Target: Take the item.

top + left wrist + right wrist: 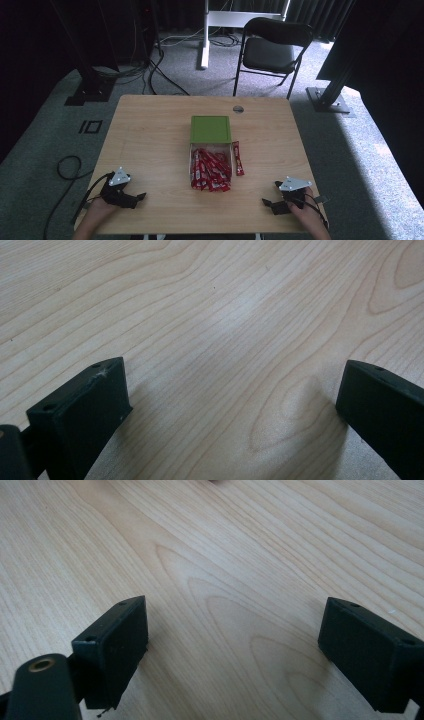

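Note:
A green box [210, 129] stands at the middle of the wooden table [150, 145]. In front of it, a clear tray [190, 159] holds a heap of red sachets [210, 170], and one more red sachet [237, 158] lies beside it on the right. My left gripper [131, 192] rests near the front left corner, held in a hand. In the left gripper view its jaws stand wide apart over bare wood, so my left gripper [232, 405] is open and holds nothing. Close to the front right corner sits my right gripper [270, 197]; seen close up, my right gripper [235, 640] is open and empty too.
A black folding chair [272, 47] stands beyond the table's far edge. Cables [150, 70] run over the grey carpet at the back left, and another cable loop [67, 167] lies left of the table. A round grommet [238, 108] marks the far side of the tabletop.

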Available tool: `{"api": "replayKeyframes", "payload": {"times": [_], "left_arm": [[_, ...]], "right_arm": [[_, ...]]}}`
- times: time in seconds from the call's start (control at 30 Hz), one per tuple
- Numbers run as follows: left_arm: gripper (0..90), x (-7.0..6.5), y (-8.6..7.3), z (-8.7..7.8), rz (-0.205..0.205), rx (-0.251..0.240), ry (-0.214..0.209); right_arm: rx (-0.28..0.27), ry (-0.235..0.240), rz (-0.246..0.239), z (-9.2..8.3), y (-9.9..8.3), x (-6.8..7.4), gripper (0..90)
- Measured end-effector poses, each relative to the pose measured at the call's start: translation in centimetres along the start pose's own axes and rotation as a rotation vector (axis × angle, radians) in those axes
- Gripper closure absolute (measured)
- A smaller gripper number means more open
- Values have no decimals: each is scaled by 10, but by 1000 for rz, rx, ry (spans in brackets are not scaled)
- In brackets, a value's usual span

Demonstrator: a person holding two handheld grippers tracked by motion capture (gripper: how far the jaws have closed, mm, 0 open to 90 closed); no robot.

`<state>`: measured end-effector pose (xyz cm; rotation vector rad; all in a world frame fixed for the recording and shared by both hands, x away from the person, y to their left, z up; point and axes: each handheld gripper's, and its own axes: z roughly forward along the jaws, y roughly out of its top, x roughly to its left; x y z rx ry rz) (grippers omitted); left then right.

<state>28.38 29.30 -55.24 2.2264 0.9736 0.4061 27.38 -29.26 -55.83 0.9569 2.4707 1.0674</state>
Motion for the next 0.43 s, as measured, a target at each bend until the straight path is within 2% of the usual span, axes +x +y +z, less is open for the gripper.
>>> {"api": "replayKeyframes", "payload": {"times": [0.43], "left_arm": [[14,0,0,0,0,0,0]], "right_arm": [[-1,2,-2,0,0,0,121]]}}
